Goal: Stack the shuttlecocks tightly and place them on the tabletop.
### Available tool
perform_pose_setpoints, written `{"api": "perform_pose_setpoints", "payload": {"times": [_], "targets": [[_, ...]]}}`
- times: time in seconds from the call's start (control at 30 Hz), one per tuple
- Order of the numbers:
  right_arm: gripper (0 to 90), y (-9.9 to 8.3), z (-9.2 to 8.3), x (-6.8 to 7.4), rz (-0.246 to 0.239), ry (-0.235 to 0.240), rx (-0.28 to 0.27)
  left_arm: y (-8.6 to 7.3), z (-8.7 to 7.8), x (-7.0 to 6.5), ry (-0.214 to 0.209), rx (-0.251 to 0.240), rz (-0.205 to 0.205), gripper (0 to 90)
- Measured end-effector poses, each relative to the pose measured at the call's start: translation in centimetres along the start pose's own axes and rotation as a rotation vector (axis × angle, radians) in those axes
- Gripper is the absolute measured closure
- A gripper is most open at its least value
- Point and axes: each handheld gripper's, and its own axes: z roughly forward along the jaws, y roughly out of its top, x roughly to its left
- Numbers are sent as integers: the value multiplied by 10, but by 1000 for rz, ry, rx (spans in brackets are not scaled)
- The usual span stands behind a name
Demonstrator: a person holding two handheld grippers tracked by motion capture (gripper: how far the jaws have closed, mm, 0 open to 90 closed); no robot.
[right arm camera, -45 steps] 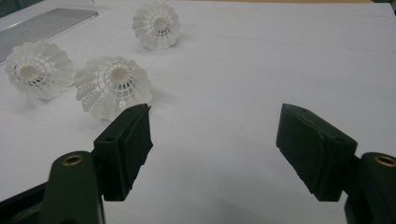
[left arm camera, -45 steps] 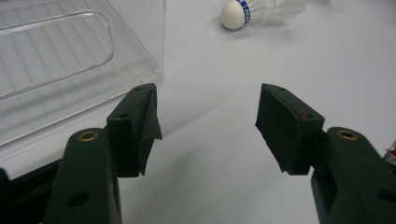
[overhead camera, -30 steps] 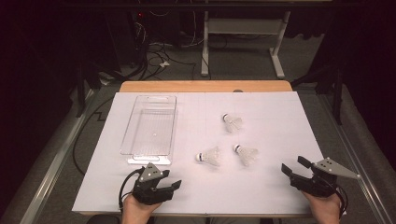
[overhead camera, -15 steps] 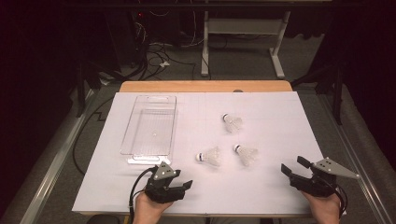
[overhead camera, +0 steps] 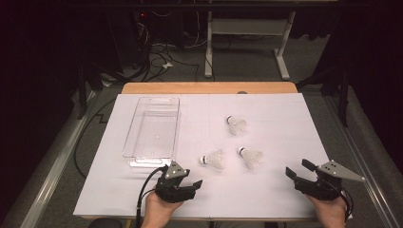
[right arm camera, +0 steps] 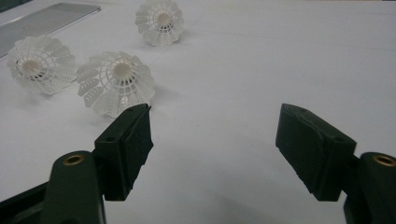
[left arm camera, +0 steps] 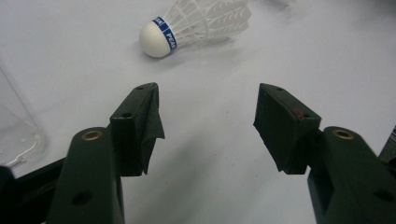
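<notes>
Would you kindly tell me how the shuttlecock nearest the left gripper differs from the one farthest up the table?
The nearest shuttlecock lies close to the clear tray, cork pointing left toward it; the far shuttlecock lies farther from the tray, cork pointing up-left. The nearest one sits just ahead of the open left gripper. Both are white and lie on their sides.

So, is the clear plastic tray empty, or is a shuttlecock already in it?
Empty. The clear tray shows only its bare bottom, and all three shuttlecocks lie outside it on the white table.

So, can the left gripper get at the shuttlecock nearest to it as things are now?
Probably yes. The left gripper has its jaws open and empty, pointing toward the nearest shuttlecock, which lies on its side. Only bare white table lies between them; the clear tray sits off to the side.
</notes>
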Motion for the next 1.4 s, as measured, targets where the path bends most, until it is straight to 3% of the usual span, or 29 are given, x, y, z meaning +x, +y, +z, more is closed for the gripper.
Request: {"api": "perform_pose_setpoints", "payload": {"times": [0.43,0.7,0.87,1.4], "targets": [[275,0,0,0,-1,3,3,21,8,-2,10,18,31,396],[275,0,1,0,-2,5,5,33,13,-1,-23,17,-4,382],[276,0,1,0,-1,6,5,41,15,-4,-19,10,-10,371],[279,0,1,0,-4,9,7,63,28,-6,-21,51,-28,349]]}}
